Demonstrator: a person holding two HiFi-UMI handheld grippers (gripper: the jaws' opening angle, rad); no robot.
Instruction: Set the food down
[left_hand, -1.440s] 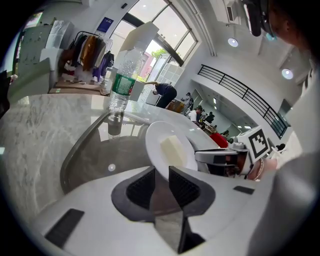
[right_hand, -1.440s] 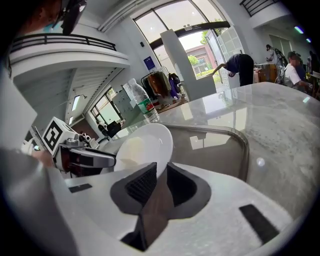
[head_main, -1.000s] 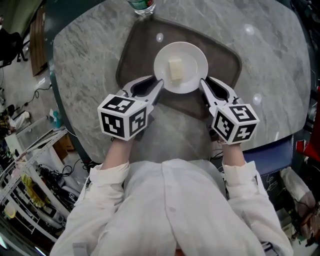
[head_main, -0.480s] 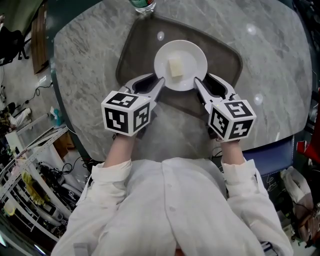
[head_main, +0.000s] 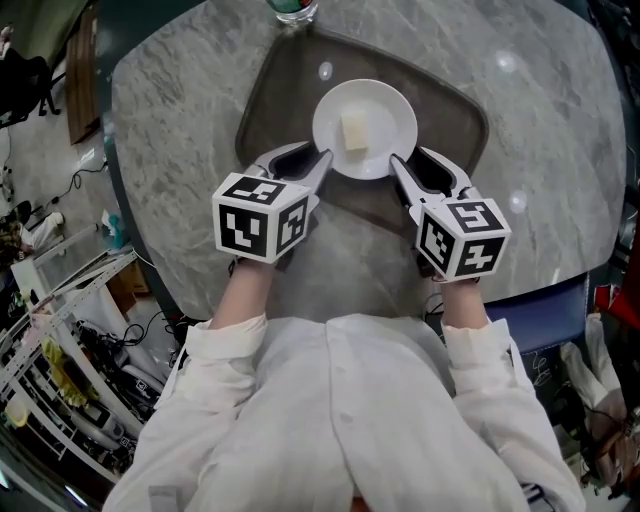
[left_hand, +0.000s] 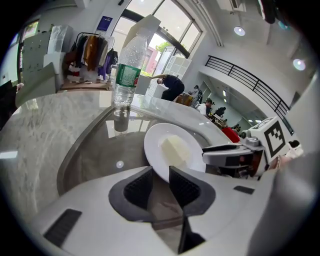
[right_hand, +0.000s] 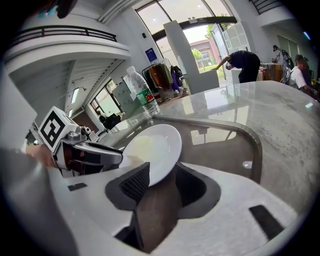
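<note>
Head view: my left gripper and right gripper both reach forward from my body and angle downward. They converge on the near edge of the white plate, one on each side. My forearms run back close together into white sleeves.

The plate sits on the dark tray on the marble bench. The pale block of food lies at its centre.

Left gripper view: my jaws pinch the plate's near-left rim, with both pads against it.

Right gripper view: my jaws have just been opening and now stand spread. The rim lies between them, against one pad and with a gap to the other.

A water bottle stands upright at the tray's far edge.
</note>
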